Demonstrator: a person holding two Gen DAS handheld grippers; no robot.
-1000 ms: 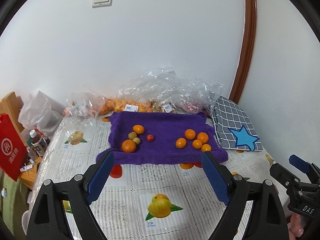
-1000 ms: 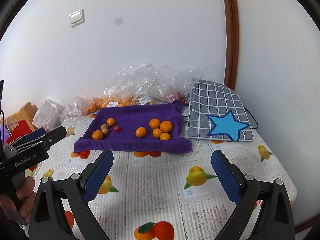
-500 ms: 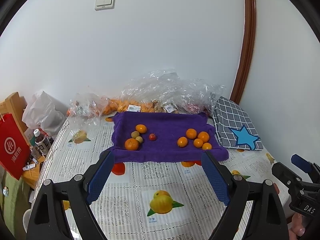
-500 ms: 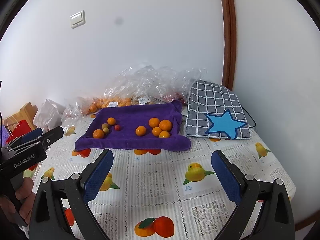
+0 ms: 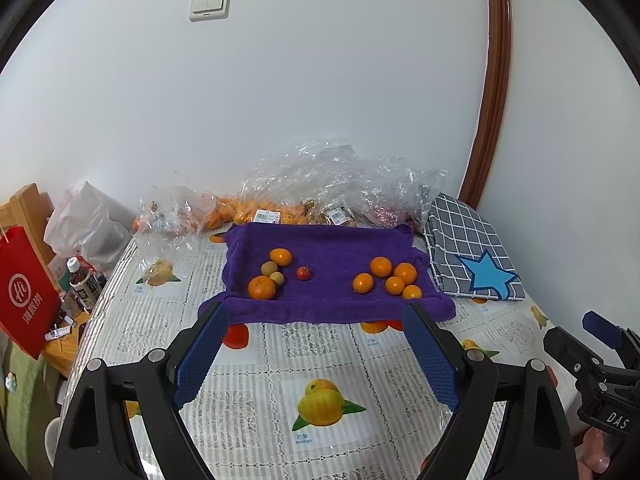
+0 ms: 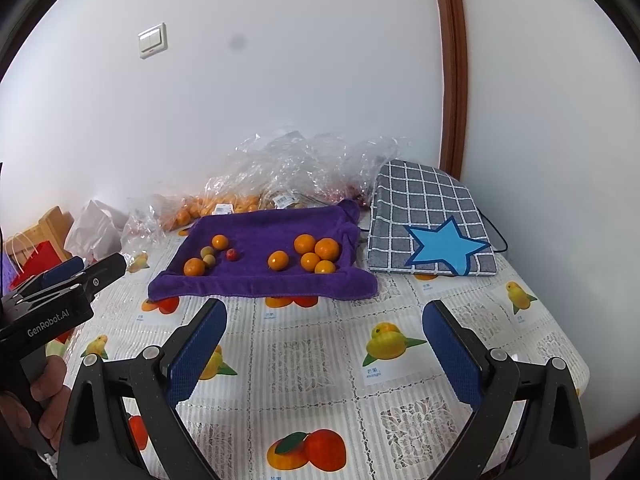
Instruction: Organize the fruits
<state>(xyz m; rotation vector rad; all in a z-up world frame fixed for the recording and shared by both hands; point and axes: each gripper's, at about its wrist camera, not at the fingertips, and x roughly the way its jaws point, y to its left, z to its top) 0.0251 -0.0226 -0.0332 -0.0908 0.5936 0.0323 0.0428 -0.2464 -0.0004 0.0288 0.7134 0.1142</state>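
Observation:
A purple towel (image 5: 332, 256) (image 6: 260, 232) lies at the back of the table. On its left part lie two oranges (image 5: 262, 287), two small brown-green fruits (image 5: 269, 268) and a small red fruit (image 5: 303, 273). On its right part sits a cluster of several oranges (image 5: 390, 276) (image 6: 314, 254). My left gripper (image 5: 316, 344) is open and empty, in front of the towel's near edge. My right gripper (image 6: 324, 344) is open and empty, further back over the fruit-print tablecloth (image 6: 320, 360). Each gripper shows at the edge of the other's view.
Clear plastic bags with oranges (image 5: 280, 204) lie against the wall behind the towel. A grey checked cushion with a blue star (image 5: 472, 256) (image 6: 432, 232) lies right of the towel. A red bag (image 5: 24, 300), bottles (image 5: 82, 284) and a white bag stand off the table's left edge.
Both grippers have drawn back slightly from the towel and tilted up a little; the towel and fruits appear farther away. Both stay open and empty. Nothing on the table moved.

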